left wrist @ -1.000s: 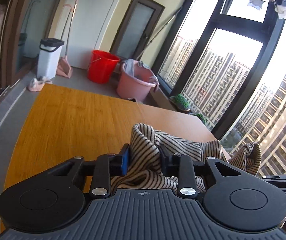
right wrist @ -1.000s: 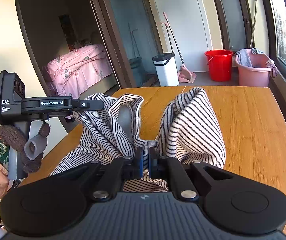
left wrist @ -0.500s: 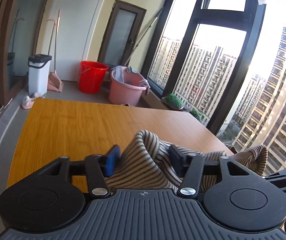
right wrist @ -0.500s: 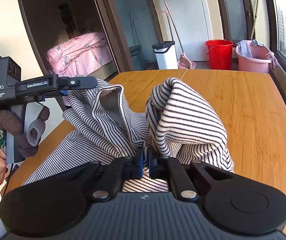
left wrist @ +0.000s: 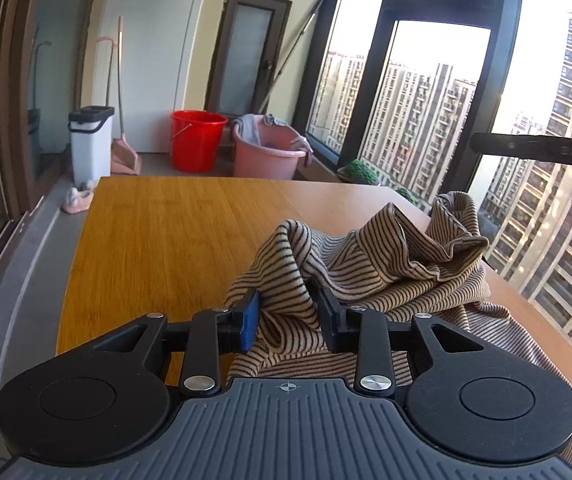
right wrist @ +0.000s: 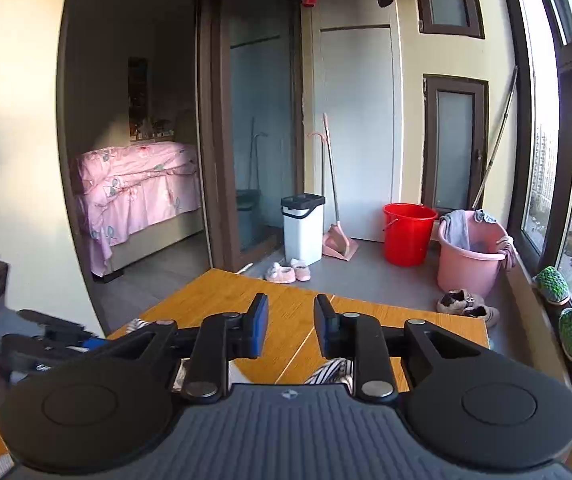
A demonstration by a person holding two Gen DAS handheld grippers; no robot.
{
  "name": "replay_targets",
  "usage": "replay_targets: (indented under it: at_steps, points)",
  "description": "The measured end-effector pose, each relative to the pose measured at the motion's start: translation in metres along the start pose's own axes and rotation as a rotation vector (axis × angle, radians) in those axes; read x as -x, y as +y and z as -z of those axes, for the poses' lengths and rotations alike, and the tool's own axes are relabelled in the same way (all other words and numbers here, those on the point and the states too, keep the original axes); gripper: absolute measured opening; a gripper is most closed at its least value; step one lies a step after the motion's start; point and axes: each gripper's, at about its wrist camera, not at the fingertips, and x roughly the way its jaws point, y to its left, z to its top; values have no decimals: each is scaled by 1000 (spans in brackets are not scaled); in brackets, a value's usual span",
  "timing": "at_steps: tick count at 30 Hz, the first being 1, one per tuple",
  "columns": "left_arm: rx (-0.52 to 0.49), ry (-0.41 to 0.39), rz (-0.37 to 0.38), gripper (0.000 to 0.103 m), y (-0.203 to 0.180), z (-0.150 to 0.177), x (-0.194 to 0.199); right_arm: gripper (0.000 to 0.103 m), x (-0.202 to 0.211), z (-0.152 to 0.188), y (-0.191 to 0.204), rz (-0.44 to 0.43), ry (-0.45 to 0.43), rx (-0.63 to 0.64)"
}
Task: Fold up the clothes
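A black-and-cream striped garment [left wrist: 386, 268] lies bunched on the wooden table [left wrist: 174, 236]. In the left wrist view my left gripper [left wrist: 289, 314] is open, and a fold of the garment sits loosely between its spread fingers. In the right wrist view my right gripper [right wrist: 289, 326] is open and empty, raised above the table [right wrist: 290, 308], with only a strip of the garment [right wrist: 332, 372] showing below it. The right gripper's body [left wrist: 538, 150] shows high at the right of the left wrist view. The left gripper [right wrist: 46, 340] shows blurred at the lower left of the right wrist view.
Beyond the table's far edge stand a white bin [right wrist: 303, 228], a red bucket [right wrist: 408, 234], a pink basin [right wrist: 472, 260] and shoes [right wrist: 466, 304] on the floor. Large windows [left wrist: 426, 120] run along the right. A bedroom with a pink bed [right wrist: 138, 188] lies to the left.
My right gripper has let go of the garment, opened and lifted up. My left gripper has opened wider; the garment has dropped into a heap on the table.
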Motion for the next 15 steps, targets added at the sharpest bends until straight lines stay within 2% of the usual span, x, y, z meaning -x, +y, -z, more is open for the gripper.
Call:
replay_targets:
  at_steps: [2,5,7,9,12,15]
  points:
    - [13,-1,2,35,3,0,-1,37,-16,7,-16,32,36,-65]
    - [59,-19,18,39,15,-2,4,38,-38,20,-42,80,92,-173]
    - [97,-34,21,55,26,-9,6,38,-53,29,-59,111,129,-245]
    - [149,-44,5,61,37,-20,-1,38,-60,39,-74,132,155,-303]
    - [218,-35,-14,81,49,-34,-17,40,-58,48,-86,127,165,-344]
    - [258,6,-22,83,60,-41,-40,41,-56,51,-95,124,157,-350]
